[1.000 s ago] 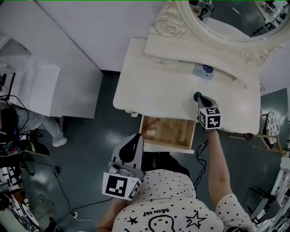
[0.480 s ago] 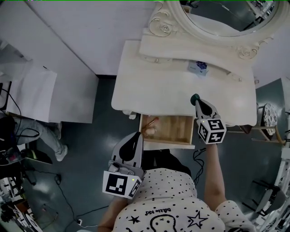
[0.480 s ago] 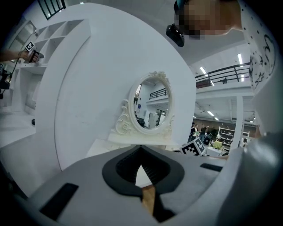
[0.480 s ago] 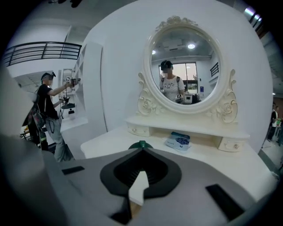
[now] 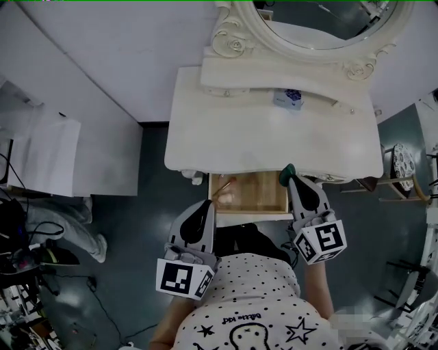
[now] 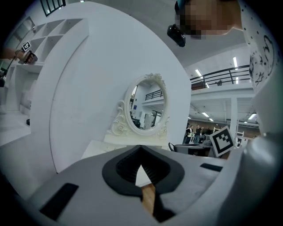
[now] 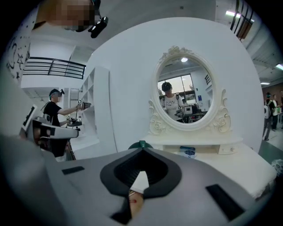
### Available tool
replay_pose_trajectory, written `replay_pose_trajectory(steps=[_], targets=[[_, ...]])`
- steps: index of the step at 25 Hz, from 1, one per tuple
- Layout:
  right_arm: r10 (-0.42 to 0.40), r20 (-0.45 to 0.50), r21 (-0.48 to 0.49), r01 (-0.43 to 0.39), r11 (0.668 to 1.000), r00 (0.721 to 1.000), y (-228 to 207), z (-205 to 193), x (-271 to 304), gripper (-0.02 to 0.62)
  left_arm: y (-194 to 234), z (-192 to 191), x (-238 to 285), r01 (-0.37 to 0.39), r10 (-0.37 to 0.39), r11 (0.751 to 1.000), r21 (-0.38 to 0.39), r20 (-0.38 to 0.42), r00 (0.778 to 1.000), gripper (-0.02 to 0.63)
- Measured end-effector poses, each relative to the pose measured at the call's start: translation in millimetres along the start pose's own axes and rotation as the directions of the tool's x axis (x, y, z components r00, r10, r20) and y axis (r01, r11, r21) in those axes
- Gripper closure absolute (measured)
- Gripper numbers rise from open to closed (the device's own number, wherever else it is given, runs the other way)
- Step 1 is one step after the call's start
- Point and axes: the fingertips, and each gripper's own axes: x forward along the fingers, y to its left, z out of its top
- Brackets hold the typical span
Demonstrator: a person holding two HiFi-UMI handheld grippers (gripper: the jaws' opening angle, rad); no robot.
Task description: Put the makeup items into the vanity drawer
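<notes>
Dark floor (image 5: 137, 205) surrounds a cream worktop (image 5: 226, 130) in the head view, with an ornate mirror (image 5: 321, 20) along its far edge. A wooden drawer (image 5: 256, 195) stands pulled out from the near edge, and a few small things (image 5: 226, 192) lie at its left end. A blue-and-white box (image 5: 288, 98) sits far back on the worktop, right of centre, where it was a second ago. The right tool (image 5: 288, 179) has moved near since then. It was over the worktop's right part and now hangs over the right end of the drawer, with a green item (image 5: 288, 169) showing at its tip. The left tool (image 5: 205, 205) hovers just near of the drawer's left end, much as before.

From the left gripper view, the left tool (image 6: 140, 152) has its jaws closed together with nothing between them. It points toward the mirror (image 6: 149, 103).

Seen in the right gripper view, the right tool (image 7: 141, 152) has its jaws fully closed, with the green item (image 7: 140, 144) peeking out just beyond the tips. Farther off are the mirror (image 7: 188, 95), the box (image 7: 188, 151) below it and the worktop (image 7: 230, 163). A person (image 7: 55, 114) stands far left.
</notes>
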Motion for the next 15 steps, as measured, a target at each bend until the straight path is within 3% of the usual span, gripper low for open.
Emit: replay_pose_trajectory(steps=[15], targets=[[-0.077, 0.049, 0.06, 0.074, 0.995, 0.996, 15, -5, -74, 0.588, -16, -4, -12, 0.039, -0.039, 0.999, 0.014, 0.007, 0.999, 0.61]])
